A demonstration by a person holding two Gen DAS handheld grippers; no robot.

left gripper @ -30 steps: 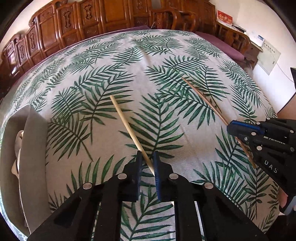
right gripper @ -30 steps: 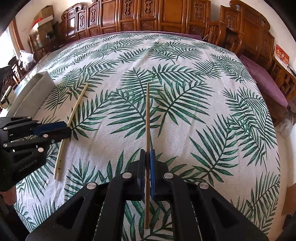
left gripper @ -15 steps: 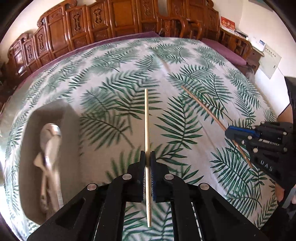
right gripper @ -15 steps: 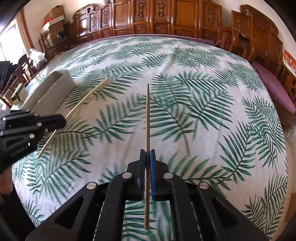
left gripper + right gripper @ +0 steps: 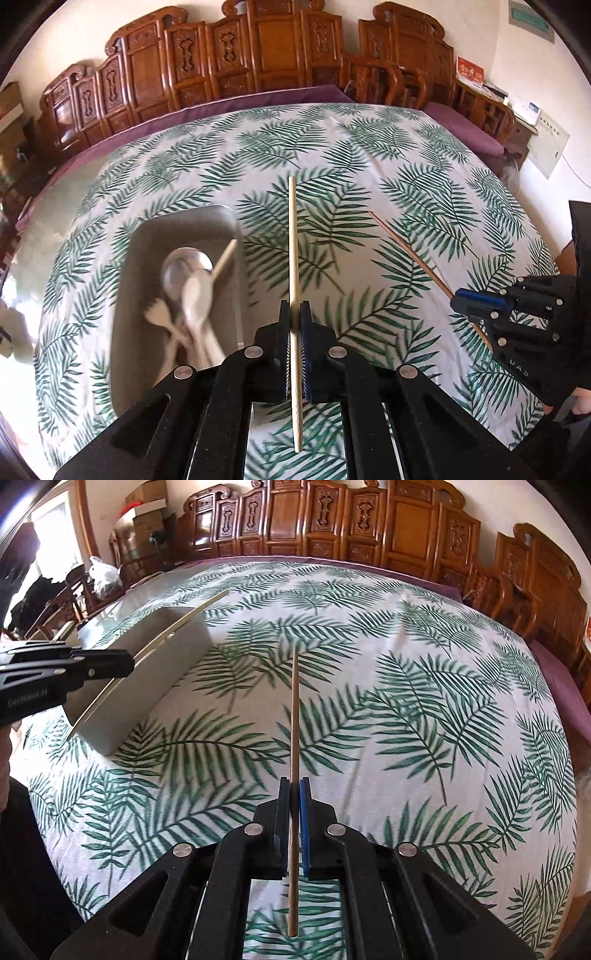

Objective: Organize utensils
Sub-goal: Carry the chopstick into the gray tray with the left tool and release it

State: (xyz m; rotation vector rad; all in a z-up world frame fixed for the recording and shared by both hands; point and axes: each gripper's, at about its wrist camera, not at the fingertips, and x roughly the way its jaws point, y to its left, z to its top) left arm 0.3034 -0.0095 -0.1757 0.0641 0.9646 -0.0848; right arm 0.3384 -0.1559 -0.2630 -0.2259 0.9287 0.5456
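Observation:
My left gripper (image 5: pixel 294 314) is shut on a pale wooden chopstick (image 5: pixel 293 240) and holds it in the air, just right of a grey tray (image 5: pixel 127 295). The tray holds a metal spoon (image 5: pixel 184 264), white plastic spoons and a fork (image 5: pixel 192 314), and another chopstick (image 5: pixel 224 258). My right gripper (image 5: pixel 294 794) is shut on a brown chopstick (image 5: pixel 294 709), lifted above the leaf-print cloth. In the left wrist view the right gripper (image 5: pixel 476 301) and its chopstick (image 5: pixel 406 247) are at the right. In the right wrist view the left gripper (image 5: pixel 122 662) holds its chopstick (image 5: pixel 177 626) over the tray (image 5: pixel 147 686).
The table carries a white cloth with green fern leaves (image 5: pixel 406 701). Carved wooden chairs (image 5: pixel 240 66) stand along the far edge. A purple cushion (image 5: pixel 461 129) lies at the far right. A plastic bag (image 5: pixel 105 574) sits on furniture at the far left.
Both grippers have lifted their chopsticks off the cloth. The left gripper has swung left and up, so the tray and its utensils now sit just left of its chopstick.

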